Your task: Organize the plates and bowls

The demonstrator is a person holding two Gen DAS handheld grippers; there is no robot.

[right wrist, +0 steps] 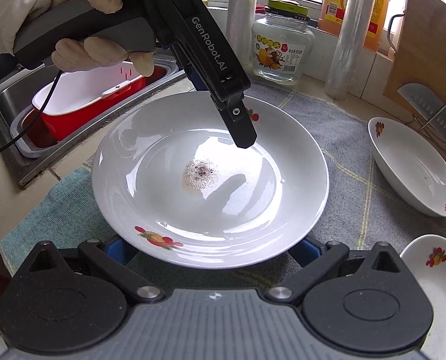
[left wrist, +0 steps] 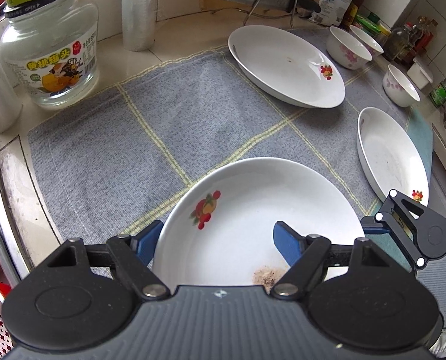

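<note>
A white plate [left wrist: 253, 222] with a fruit print and a brown speckled stain is seen at the lower centre of the left wrist view, resting on a grey checked cloth [left wrist: 126, 138]. The left gripper [left wrist: 216, 243] is spread partway, with one blue finger outside the plate's rim and the other over its inside; whether the rim is pinched cannot be told. In the right wrist view the same plate [right wrist: 210, 180] fills the centre, and the right gripper [right wrist: 210, 249] is set wide with its blue fingers hidden below the near rim, so its hold cannot be told. A gloved hand [right wrist: 87, 15] is seen at the upper left. Two more plates [left wrist: 286, 66] [left wrist: 394, 156] and three bowls [left wrist: 347, 48] lie toward the upper right.
</note>
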